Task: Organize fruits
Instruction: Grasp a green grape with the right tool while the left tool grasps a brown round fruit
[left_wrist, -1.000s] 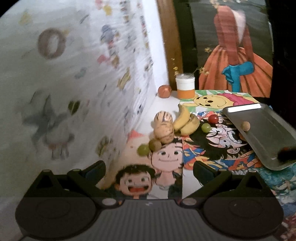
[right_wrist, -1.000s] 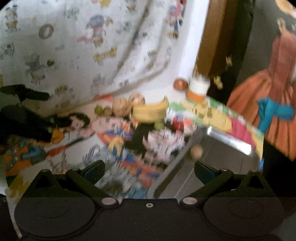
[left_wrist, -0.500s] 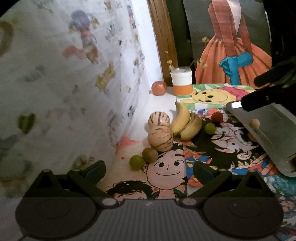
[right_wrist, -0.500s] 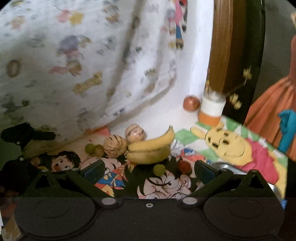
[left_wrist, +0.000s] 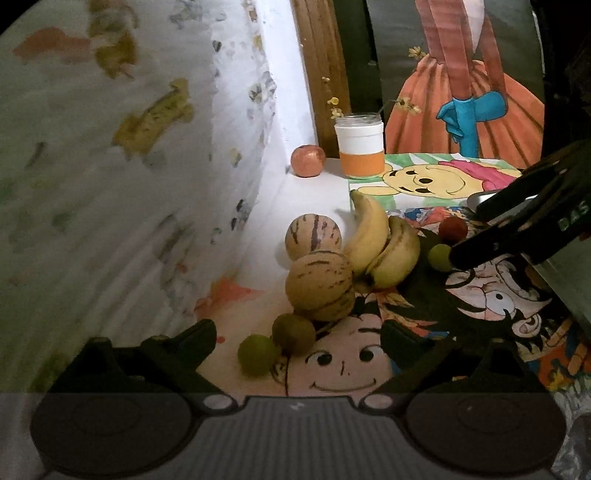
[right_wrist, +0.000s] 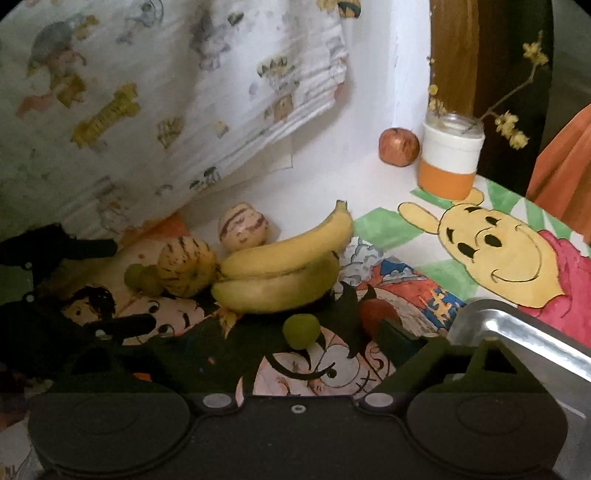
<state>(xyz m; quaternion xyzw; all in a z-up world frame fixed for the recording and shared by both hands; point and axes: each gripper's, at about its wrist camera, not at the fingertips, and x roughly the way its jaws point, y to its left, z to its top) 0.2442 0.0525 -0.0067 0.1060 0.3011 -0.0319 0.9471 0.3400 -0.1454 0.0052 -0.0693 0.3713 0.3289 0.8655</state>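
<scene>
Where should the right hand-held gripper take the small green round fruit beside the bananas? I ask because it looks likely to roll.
Probably across the widest middle of the small green round fruit, coming from the near side, where the right hand-held gripper already sits open. The yellow bananas crowd it behind and a dark red round fruit lies to its right, so fingers fit best left and right.

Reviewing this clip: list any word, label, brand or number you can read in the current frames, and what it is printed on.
"DAS": pale letters on the black body of the right gripper at the frame's right edge, cut off and blurred, so the reading is uncertain.
Jar: white and orange bands, no readable label.
Cartoon mats: drawings only, no readable words.
Printed curtain: too blurred to read.
</scene>
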